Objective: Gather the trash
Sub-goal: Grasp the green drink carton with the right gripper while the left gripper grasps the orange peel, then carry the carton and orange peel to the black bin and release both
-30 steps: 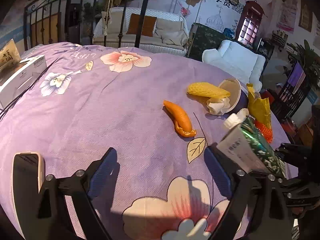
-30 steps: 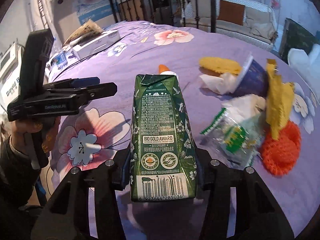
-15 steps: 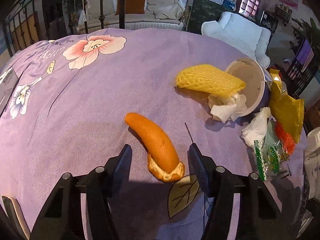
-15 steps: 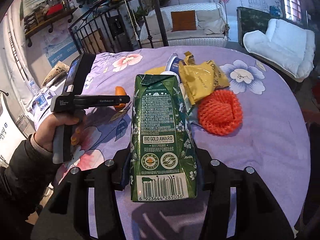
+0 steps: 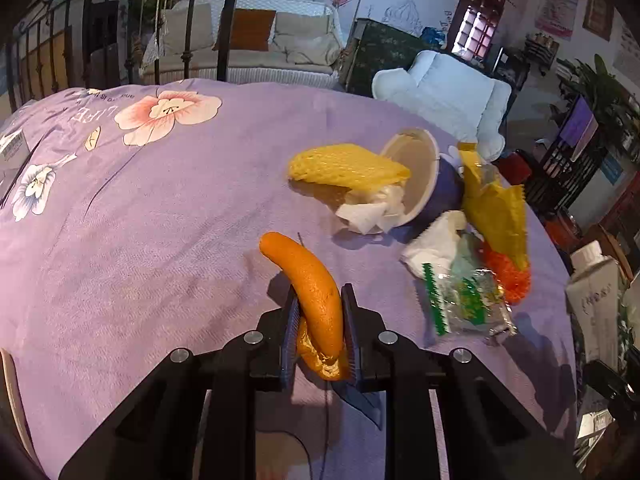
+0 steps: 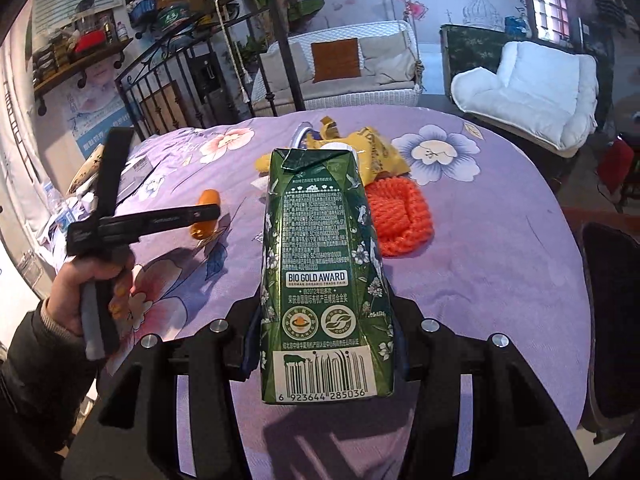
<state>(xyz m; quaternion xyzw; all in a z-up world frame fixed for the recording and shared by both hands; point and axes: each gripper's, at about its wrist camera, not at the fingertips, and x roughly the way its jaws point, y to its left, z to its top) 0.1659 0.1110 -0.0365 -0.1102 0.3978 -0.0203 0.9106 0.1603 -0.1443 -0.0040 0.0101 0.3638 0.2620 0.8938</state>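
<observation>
While left tool (image 5: 320, 330) pinches peel (image 5: 310, 284), right shows barcode (image 6: 324, 374)

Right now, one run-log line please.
left gripper: closing on orange peel | right gripper: holds green carton | pile: untouched

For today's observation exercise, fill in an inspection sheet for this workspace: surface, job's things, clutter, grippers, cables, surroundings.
Surface: purple floral cloth over the table.
Job's things: orange peel, green carton, yellow foam net, tipped paper cup, tissues, clear wrapper, yellow bag, orange net.
Clutter: white box at the far left edge.
Grippers: left gripper has just closed on the peel; right gripper clamps the carton.
Cables: nothing seen.
Surroundings: sofa, white cushioned chair.
</observation>
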